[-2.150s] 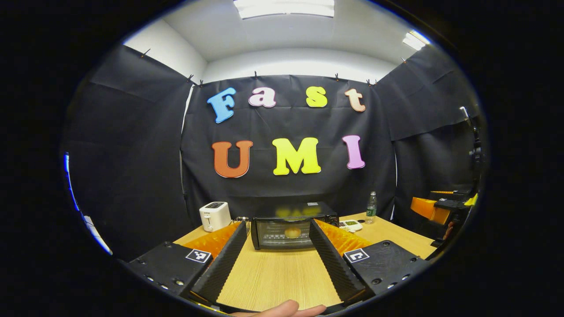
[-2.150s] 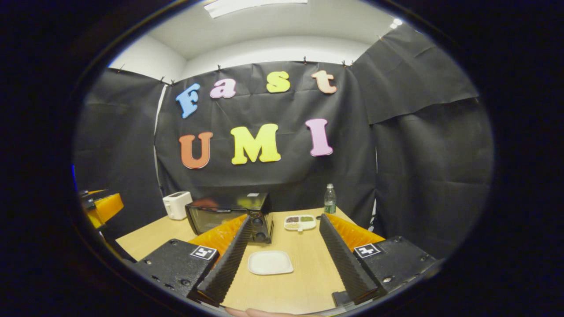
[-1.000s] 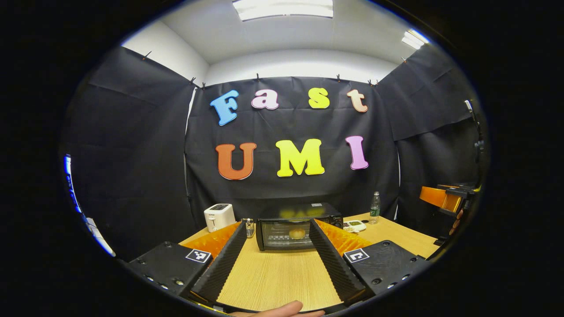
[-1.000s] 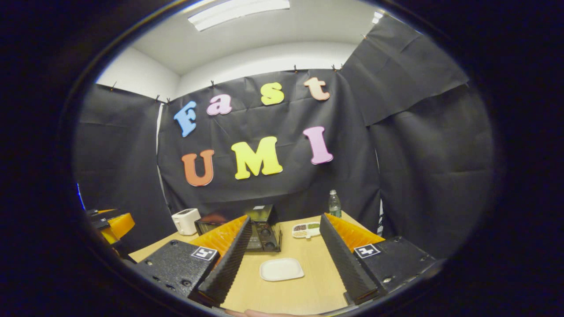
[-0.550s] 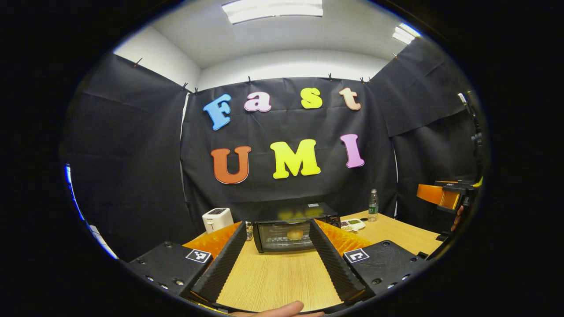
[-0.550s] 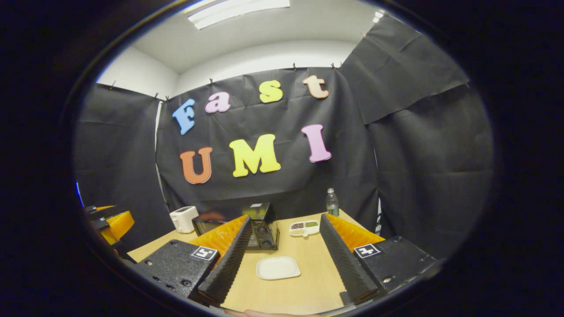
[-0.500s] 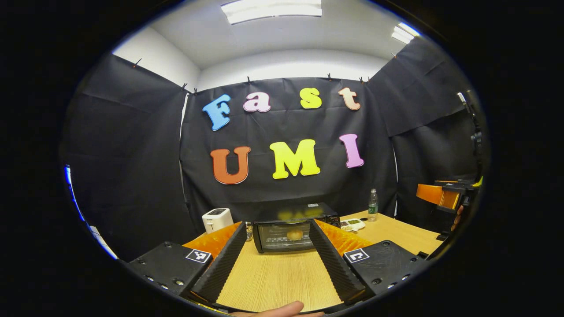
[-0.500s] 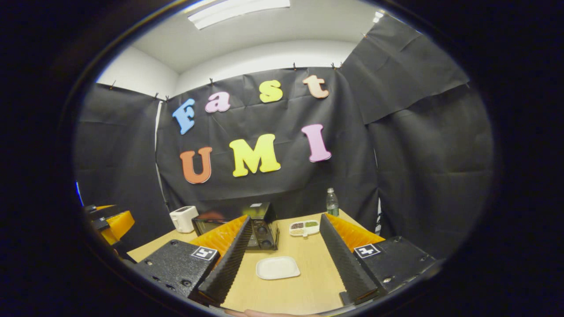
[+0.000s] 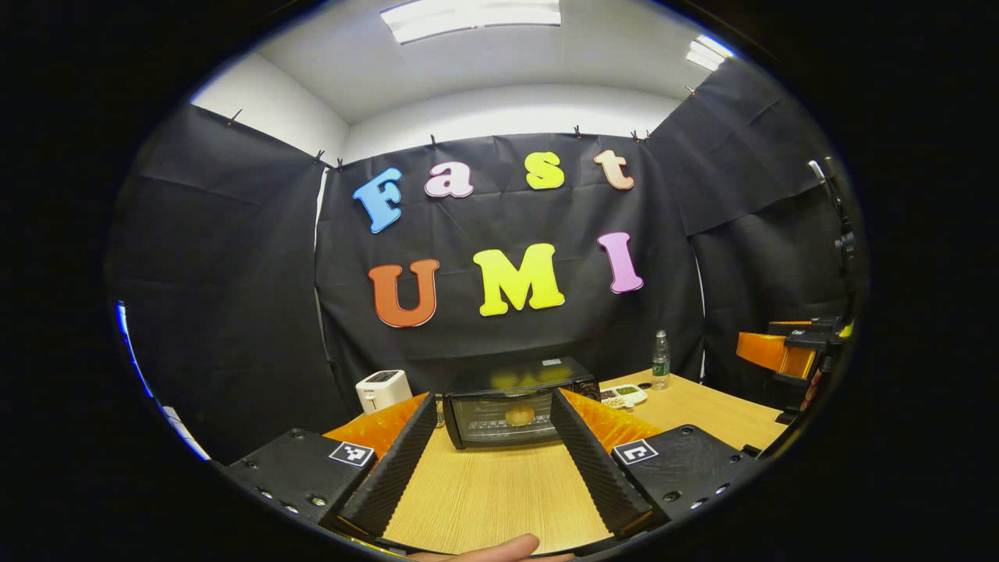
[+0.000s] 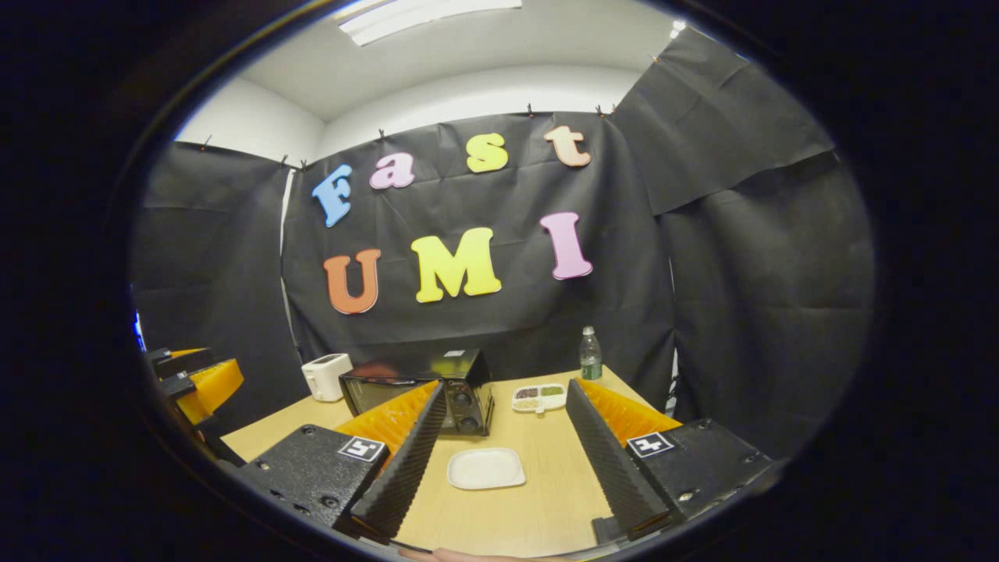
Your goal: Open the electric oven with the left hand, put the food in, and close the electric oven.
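1. Judging by the layout, the job looks finished: the electric oven [image 9: 519,411] has its door shut and the food [image 9: 520,414], a round bun-like item, sits on the rack behind the glass.
2. Left gripper [image 9: 493,462] has its fingers spread wide with nothing between them; it hangs over the bare table [image 9: 499,499], well short of the oven.
3. Right gripper [image 10: 511,459] is likewise spread wide and empty, over the white plate [image 10: 485,468], which has nothing on it.
4. If you want to finish well: keep both tools clear of the oven and confirm the door is seated flush. I can't tell the latch state from here. If it's ajar, push the door's top edge with the left fingers flat, don't pinch.
5. Left gripper view gives you the oven front-on, so the food through the glass is readable; it also shows the right gripper at the far right edge.
6. Right gripper view sees the oven [image 10: 421,400] obliquely, knob side, plus the plate and the divided snack dish [image 10: 538,397].
7. Both views carry the toaster [image 9: 382,389] and water bottle [image 9: 661,359] at the table's back.
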